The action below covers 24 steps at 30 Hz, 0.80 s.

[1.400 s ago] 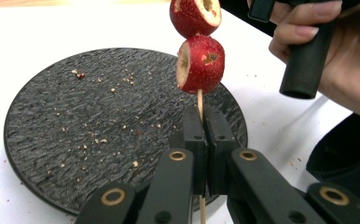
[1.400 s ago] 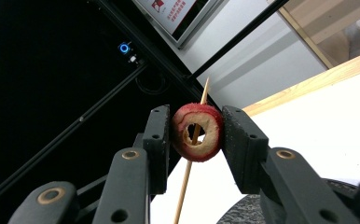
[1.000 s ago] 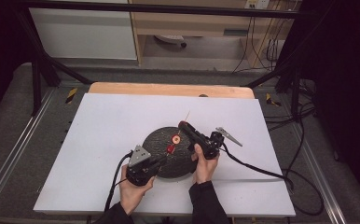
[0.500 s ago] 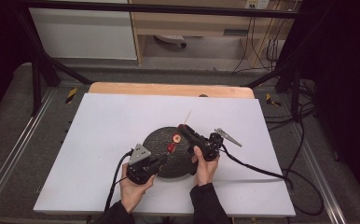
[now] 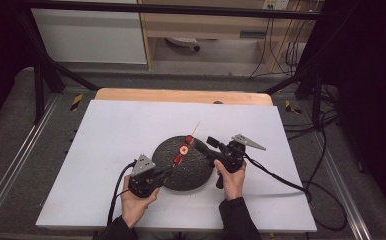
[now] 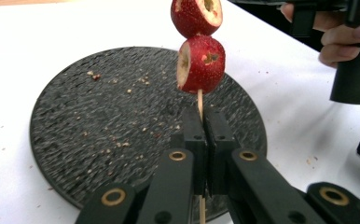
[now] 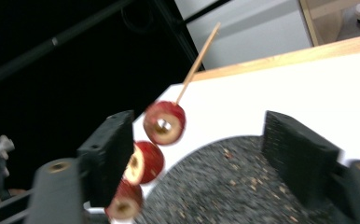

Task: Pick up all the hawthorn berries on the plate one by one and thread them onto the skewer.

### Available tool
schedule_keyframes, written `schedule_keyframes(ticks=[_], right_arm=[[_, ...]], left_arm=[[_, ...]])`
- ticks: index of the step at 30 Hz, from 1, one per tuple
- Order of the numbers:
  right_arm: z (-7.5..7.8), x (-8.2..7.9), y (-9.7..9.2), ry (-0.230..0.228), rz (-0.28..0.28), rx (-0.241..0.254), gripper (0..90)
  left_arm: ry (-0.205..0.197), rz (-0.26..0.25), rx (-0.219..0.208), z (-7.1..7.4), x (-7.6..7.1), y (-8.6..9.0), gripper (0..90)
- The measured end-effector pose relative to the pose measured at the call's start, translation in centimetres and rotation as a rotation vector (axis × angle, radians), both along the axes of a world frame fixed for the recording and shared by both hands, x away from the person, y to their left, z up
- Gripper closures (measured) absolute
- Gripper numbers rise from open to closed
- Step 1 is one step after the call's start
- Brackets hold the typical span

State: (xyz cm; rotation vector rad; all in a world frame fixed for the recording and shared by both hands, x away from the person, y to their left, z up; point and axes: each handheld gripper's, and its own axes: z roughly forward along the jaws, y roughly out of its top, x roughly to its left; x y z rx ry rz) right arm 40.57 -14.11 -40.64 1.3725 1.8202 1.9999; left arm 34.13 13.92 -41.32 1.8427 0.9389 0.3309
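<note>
Left tongs [image 6: 205, 140] clench the skewer [image 6: 199, 100] upright over the plate [image 5: 193, 172]; right tongs [image 7: 206, 154], just opening, stand released.

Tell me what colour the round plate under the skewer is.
Speckled black plate, clearest in the left gripper view.

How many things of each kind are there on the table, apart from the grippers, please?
Red fruit pieces on the skewer: 3
Wooden skewer: 1
Dark round plate: 1
Total: 5
</note>
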Motion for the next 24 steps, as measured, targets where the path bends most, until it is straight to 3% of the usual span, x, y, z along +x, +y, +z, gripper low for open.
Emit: schedule_keyframes(ticks=[3, 4, 5, 9, 13, 24], right_arm=[[-0.3, -0.1, -1.0, 0.014, 0.028, -0.088, 14.2], [-0.3, -0.1, -1.0, 0.014, 0.028, -0.088, 14.2], [-0.5, -0.2, -1.5, 0.016, 0.041, -0.134, 9.5], [-0.8, -0.4, -2.3, 0.030, 0.074, -0.205, 5.2], [-1.3, -1.0, -3.6, 0.033, 0.118, -0.343, 0.8], [-2.9, -2.4, -6.5, 0.062, 0.148, -0.490, 0.6]], left_arm=[[0.008, -0.002, 0.011, 0.0, 0.1, 0.4, 88.4], [0.012, -0.001, 0.012, 0.0, 0.1, 0.5, 88.4], [0.016, -0.001, 0.010, 0.1, 0.1, 0.6, 88.4], [0.019, -0.009, 0.028, 0.4, 0.3, 1.2, 88.4], [0.021, -0.014, 0.052, 0.7, 0.5, 1.7, 88.4], [0.051, -0.038, 0.125, 1.8, 1.5, 2.5, 88.3]])
